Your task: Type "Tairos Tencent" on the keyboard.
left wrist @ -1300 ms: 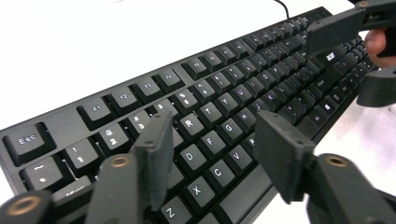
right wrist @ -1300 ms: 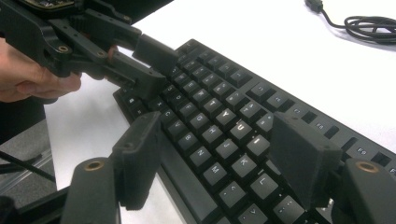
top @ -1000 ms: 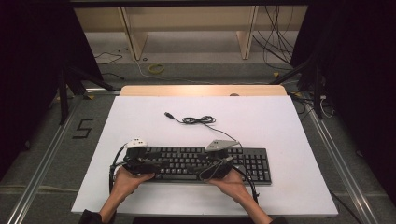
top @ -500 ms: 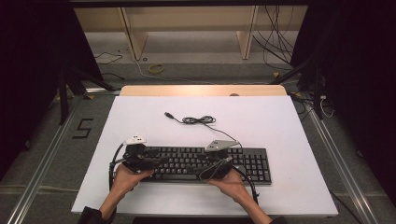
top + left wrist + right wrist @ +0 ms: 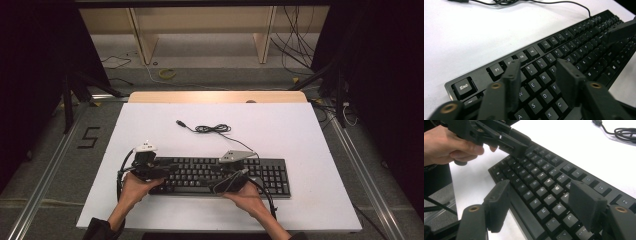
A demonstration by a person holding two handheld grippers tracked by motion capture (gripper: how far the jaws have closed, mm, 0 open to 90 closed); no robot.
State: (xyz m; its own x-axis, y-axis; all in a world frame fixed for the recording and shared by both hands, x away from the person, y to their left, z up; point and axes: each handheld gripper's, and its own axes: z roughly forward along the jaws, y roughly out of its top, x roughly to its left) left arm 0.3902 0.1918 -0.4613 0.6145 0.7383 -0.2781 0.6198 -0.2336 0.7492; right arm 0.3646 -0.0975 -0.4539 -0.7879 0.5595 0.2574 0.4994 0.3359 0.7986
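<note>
1. Hovering over the keyboard, low centre of the high view, on the white table. Its long axis runs left to right across the frame, and its front edge faces me.

2. Left claw: at the keyboard's left end in the high view. In the left gripper view its jaws rise from the bottom of the frame over the keyboard, above the W, E and D keys. The jaws have just been closing and now stand about half open, with nothing gripped between them. The pads press on no key that I can see.

3. Right claw: near the middle of the keyboard in the high view, just right of centre. In the right gripper view its jaws stand wide over the keyboard, one off the front edge and one above the K and L rows. Nothing is held.

4. Cable: coiled loosely above the keyboard, upper centre of the table, running back to the keyboard's rear edge. It lies well apart from both claws.

5. Relation for the next move: the keys lie directly under both claws, so the move is downward. The left claw is nearer the letter keys at frame left, the right nearer those right of centre.
</note>
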